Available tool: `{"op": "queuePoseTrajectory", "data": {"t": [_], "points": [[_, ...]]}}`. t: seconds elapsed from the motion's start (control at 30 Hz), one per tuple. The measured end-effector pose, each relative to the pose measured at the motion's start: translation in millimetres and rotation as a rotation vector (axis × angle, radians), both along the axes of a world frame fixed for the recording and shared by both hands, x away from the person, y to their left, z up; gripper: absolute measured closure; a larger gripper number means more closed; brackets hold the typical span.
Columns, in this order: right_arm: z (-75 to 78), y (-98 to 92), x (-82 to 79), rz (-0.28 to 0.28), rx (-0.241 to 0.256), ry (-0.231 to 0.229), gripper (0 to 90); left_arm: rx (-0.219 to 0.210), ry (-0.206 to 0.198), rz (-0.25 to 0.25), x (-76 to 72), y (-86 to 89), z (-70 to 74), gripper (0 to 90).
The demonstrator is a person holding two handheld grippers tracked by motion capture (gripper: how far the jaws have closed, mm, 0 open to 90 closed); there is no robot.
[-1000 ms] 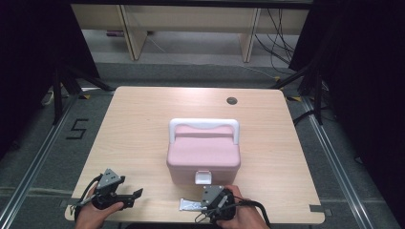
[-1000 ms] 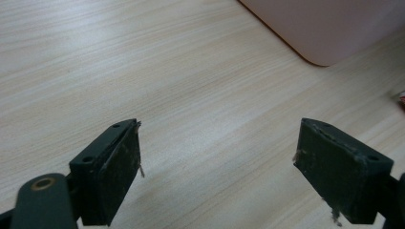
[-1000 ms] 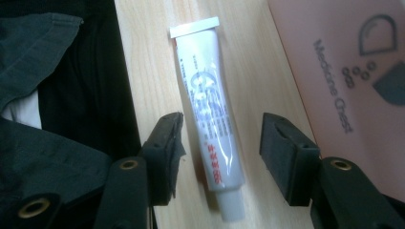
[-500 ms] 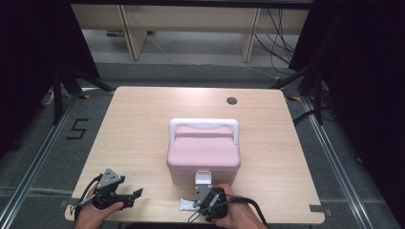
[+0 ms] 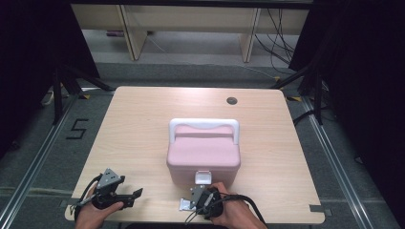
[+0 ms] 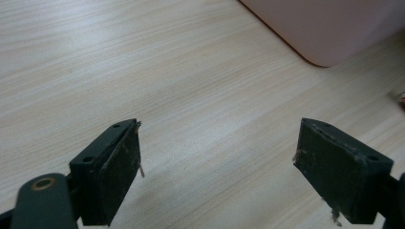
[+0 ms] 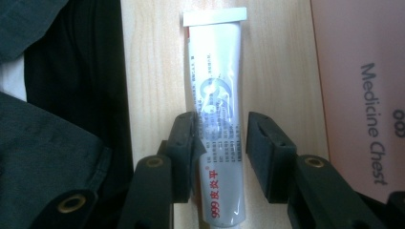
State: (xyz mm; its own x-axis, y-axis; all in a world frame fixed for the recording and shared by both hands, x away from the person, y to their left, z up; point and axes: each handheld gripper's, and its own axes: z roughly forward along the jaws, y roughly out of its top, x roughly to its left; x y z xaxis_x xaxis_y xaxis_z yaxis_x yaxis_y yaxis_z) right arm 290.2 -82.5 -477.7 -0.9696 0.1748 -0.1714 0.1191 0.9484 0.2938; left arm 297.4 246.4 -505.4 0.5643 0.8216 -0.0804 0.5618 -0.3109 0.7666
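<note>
In the right gripper view, a white ointment tube (image 7: 215, 119) lay flat on the pale wood tabletop (image 7: 153, 71), running from the bottom of the frame up to its flat crimped end near the top centre. The right hand-held gripper (image 7: 220, 148) had its 2 black jaws placed on both sides of the tube's middle. The left jaw seemed to touch the tube wall, and a thin gap showed at the right jaw, so the jaws were part open around the tube and not yet pressed on it. At the right edge of that frame stood the pink wall of the medicine chest (image 7: 363, 95), just beside the tube.

In the high view, the tube (image 5: 185, 204) was at the lower centre of the frame, close in front of the medicine chest (image 5: 204, 151) with its white handle and white latch. The left hand-held gripper (image 5: 136, 196) rested at the lower left with its jaws wide apart and nothing between them.

The tube looked light, soft and smooth, so it would probably dent and could slip under strong pressure. A gentle hold across the middle seemed reasonable, or nearer the stiff crimped end, where the wall is flat and gives less.
</note>
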Motion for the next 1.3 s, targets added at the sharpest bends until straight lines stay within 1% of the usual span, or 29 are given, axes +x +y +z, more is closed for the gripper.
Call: {"op": "queuePoseTrajectory", "data": {"t": [0.03, 0.07, 0.13, 0.17, 0.23, 0.27, 0.33, 0.37, 0.4, 0.43, 0.47, 0.57, 0.63, 0.73, 0.77, 0.83, 0.87, 0.9, 0.93, 0.97, 1.0, 1.03, 1.07, 1.1, 1.13, 1.17, 1.2, 1.27, 1.3], "points": [[-0.1, 0.3, 1.4, 0.016, -0.002, -0.009, 64.7, 0.002, -0.004, -0.008, 0.4, 0.3, -0.1, 14.7], [-0.6, 0.8, 1.5, 0.014, -0.007, -0.001, 64.9, -0.001, -0.003, -0.006, 0.3, 0.1, -0.3, 14.8], [-1.9, 2.1, 2.4, 0.015, -0.016, -0.004, 65.0, 0.002, -0.005, -0.006, 0.5, 0.0, 0.0, 14.7], [-2.2, 2.8, 2.7, 0.017, -0.021, -0.004, 65.1, -0.002, 0.002, -0.003, -0.1, -0.3, 0.1, 14.8], [-2.3, 4.4, 3.6, 0.035, -0.023, 0.001, 65.1, -0.001, 0.003, 0.000, -0.1, -0.3, 0.0, 14.8], [-2.7, 5.5, 2.9, 0.017, -0.027, 0.000, 65.2, 0.001, -0.005, -0.007, 0.4, 0.1, 0.2, 14.8], [-2.4, 6.3, 4.0, 0.023, -0.038, 0.003, 65.7, -0.002, 0.001, -0.003, -0.1, -0.3, 0.1, 14.8], [-2.4, 6.6, 6.0, 0.049, -0.035, 0.001, 66.3, -0.001, 0.002, -0.003, -0.2, -0.2, 0.0, 14.8], [-2.6, 6.8, 4.3, 0.022, -0.039, 0.009, 66.5, 0.000, 0.000, -0.003, -0.1, 0.0, -0.1, 14.8], [-2.3, 7.0, 3.9, 0.012, -0.039, 0.023, 66.6, 0.004, -0.005, -0.008, 0.5, 0.4, 0.1, 14.8], [-2.5, 7.2, 4.8, 0.022, -0.041, 0.015, 66.7, -0.005, -0.002, 0.001, 0.0, -0.4, 0.0, 14.8], [-2.9, 7.6, 6.5, 0.046, -0.042, 0.017, 67.8, -0.002, 0.004, -0.001, -0.2, -0.5, 0.0, 14.8], [-2.8, 7.6, 5.9, 0.034, -0.043, 0.021, 68.1, 0.002, -0.002, -0.004, 0.4, -0.1, 0.1, 14.8], [-2.5, 8.1, 4.7, 0.034, -0.051, 0.019, 69.1, -0.001, 0.003, -0.001, -0.1, -0.3, -0.1, 14.8], [-2.6, 8.1, 4.4, 0.036, -0.051, 0.018, 69.1, 0.004, -0.003, -0.007, 0.4, 0.1, 0.1, 14.8], [-2.4, 8.1, 4.4, 0.047, -0.056, 0.016, 69.3, -0.001, 0.001, -0.001, -0.1, -0.4, 0.1, 14.8], [-2.6, 7.9, 4.7, 0.062, -0.054, 0.018, 69.3, 0.000, 0.002, -0.003, -0.2, -0.3, 0.1, 14.8], [-1.7, 8.1, 3.5, 0.062, -0.064, 0.019, 69.4, -0.002, 0.002, -0.003, -0.2, -0.4, 0.1, 14.8], [-2.7, 7.5, 5.4, 0.086, -0.056, 0.013, 69.4, -0.001, 0.000, -0.001, -0.1, -0.3, 0.2, 14.8], [-2.6, 7.4, 5.0, 0.084, -0.058, 0.012, 69.5, -0.001, 0.000, -0.002, -0.1, -0.2, 0.2, 14.8], [-1.6, 7.8, 1.5, 0.039, -0.061, 0.028, 69.5, -0.002, 0.001, -0.003, -0.2, -0.3, 0.2, 14.8], [-1.5, 7.4, 1.3, 0.046, -0.057, 0.021, 69.5, -0.001, 0.002, -0.003, -0.2, -0.2, 0.1, 14.8], [-0.8, 7.1, 0.7, 0.047, -0.055, 0.025, 69.6, -0.001, 0.002, -0.003, -0.2, -0.2, 0.1, 14.8], [0.0, 6.9, 1.0, 0.059, -0.058, 0.016, 69.6, -0.001, 0.001, -0.001, -0.1, -0.2, 0.1, 14.8], [0.3, 6.1, 2.1, 0.083, -0.046, 0.003, 69.6, 0.000, 0.001, -0.002, -0.1, -0.2, 0.2, 14.8], [2.2, 5.8, -1.4, 0.051, -0.055, 0.009, 69.6, -0.001, 0.002, -0.003, -0.2, -0.1, 0.2, 14.8], [3.4, 5.0, -1.1, 0.068, -0.052, 0.003, 69.7, 0.000, -0.001, -0.004, 0.1, 0.1, 0.0, 14.8], [5.9, 1.9, -3.3, 0.053, -0.036, 0.010, 69.8, -0.005, 0.001, 0.004, 0.1, -0.1, -0.3, 14.8], [6.6, -0.2, -1.8, 0.074, -0.032, -0.009, 69.8, -0.002, 0.001, 0.003, 0.0, 0.1, 0.0, 14.9]]}}
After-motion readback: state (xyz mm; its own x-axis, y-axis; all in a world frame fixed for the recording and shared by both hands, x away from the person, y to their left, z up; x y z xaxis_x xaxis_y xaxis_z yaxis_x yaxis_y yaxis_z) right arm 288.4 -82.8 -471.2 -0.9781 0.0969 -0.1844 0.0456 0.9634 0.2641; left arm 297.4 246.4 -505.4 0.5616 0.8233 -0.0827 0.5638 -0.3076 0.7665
